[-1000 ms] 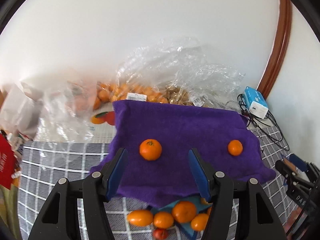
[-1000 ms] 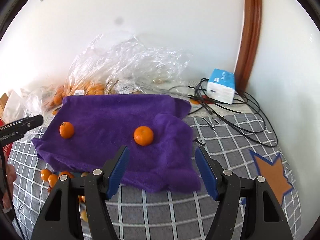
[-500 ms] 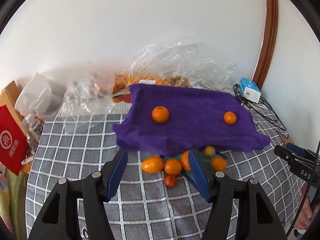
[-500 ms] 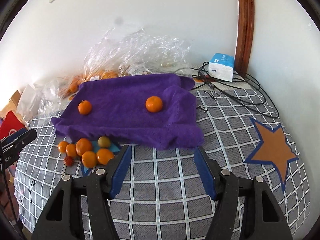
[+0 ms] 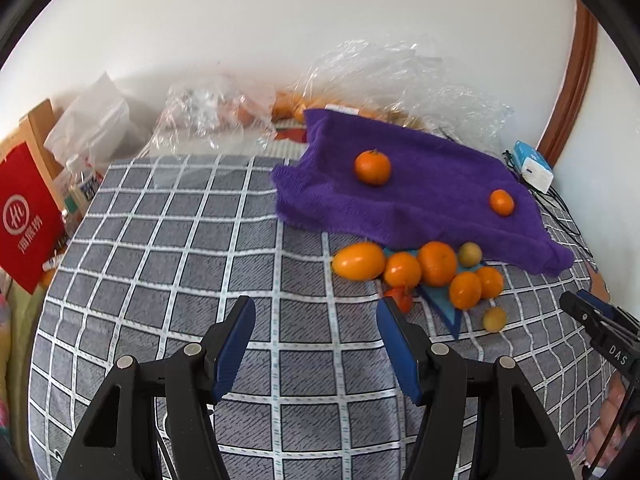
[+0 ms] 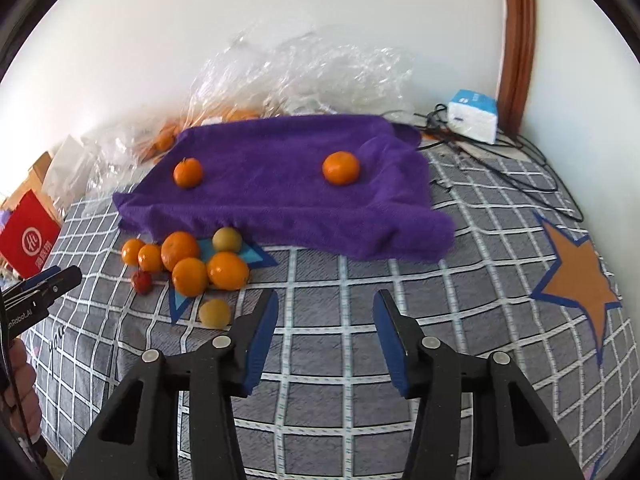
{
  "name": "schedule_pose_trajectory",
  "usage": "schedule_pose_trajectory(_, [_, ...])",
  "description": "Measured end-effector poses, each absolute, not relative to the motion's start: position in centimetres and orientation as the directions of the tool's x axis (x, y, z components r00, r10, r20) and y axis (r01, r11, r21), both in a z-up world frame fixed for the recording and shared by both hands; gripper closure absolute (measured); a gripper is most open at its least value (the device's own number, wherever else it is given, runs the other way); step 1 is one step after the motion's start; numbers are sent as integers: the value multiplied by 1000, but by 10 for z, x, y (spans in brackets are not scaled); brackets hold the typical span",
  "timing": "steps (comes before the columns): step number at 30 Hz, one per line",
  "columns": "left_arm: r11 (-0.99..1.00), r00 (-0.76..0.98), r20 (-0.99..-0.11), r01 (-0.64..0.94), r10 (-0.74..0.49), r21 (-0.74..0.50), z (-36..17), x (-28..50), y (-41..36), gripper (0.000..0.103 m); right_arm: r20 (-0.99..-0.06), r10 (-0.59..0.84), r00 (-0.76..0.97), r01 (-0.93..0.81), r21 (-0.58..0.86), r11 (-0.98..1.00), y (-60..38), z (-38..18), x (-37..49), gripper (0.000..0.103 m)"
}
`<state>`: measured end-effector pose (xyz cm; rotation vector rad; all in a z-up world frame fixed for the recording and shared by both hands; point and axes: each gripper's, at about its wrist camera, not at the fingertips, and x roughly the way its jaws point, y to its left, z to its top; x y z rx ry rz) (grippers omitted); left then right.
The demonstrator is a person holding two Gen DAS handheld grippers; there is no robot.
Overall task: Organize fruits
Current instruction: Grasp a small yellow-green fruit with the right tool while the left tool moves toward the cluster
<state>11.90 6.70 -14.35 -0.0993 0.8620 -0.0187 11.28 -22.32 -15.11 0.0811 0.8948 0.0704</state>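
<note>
Left hand-held gripper (image 5: 316, 324): jaws about half open, nothing between them, hanging over the grey checked cloth (image 5: 168, 264). Right hand-held gripper (image 6: 325, 318): jaws closing, nothing between the pads, likewise over bare checked cloth.

Fruit cluster (image 6: 188, 260): lies ahead and to the left of the right hand-held gripper, ahead and to the right of the left one. It holds several oranges touching one another, one small red fruit (image 6: 142, 281) at its left side, and a pale yellowish fruit (image 6: 215, 313) lying apart, just beside the right hand-held gripper's left finger.

Purple towel (image 6: 280, 192): spread beyond the cluster, its near edge overhanging it. Two oranges rest on it, well apart: one (image 6: 188, 173) toward the left, one (image 6: 341, 167) almost straight ahead of the right hand-held gripper.

Clear plastic bags (image 6: 304, 68) lie behind the towel against the wall.
</note>
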Motion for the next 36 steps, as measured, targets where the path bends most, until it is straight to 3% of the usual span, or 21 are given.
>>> schedule_pose_trajectory(7, [994,629,-776,-44,-53,-104,-162,122,86,42,-795,179,579,-140,119,983,-185,-172,133,63])
schedule_pose_trajectory(15, [986,609,-789,-71,-79,-153,-174,128,100,42,-816,239,527,-222,139,965,-152,-192,134,63])
schedule_pose_trajectory(17, [986,607,-790,-64,-86,-157,-176,129,100,42,-818,218,533,-216,118,969,-148,-197,133,76])
schedule_pose_trajectory(27, [975,635,-752,6,-175,-222,-176,144,81,42,-759,98,643,-140,10,990,-189,-188,114,76])
schedule_pose_trajectory(36, [988,621,-771,33,-141,-154,-187,175,58,42,-774,125,621,-79,97,992,-225,-197,123,76])
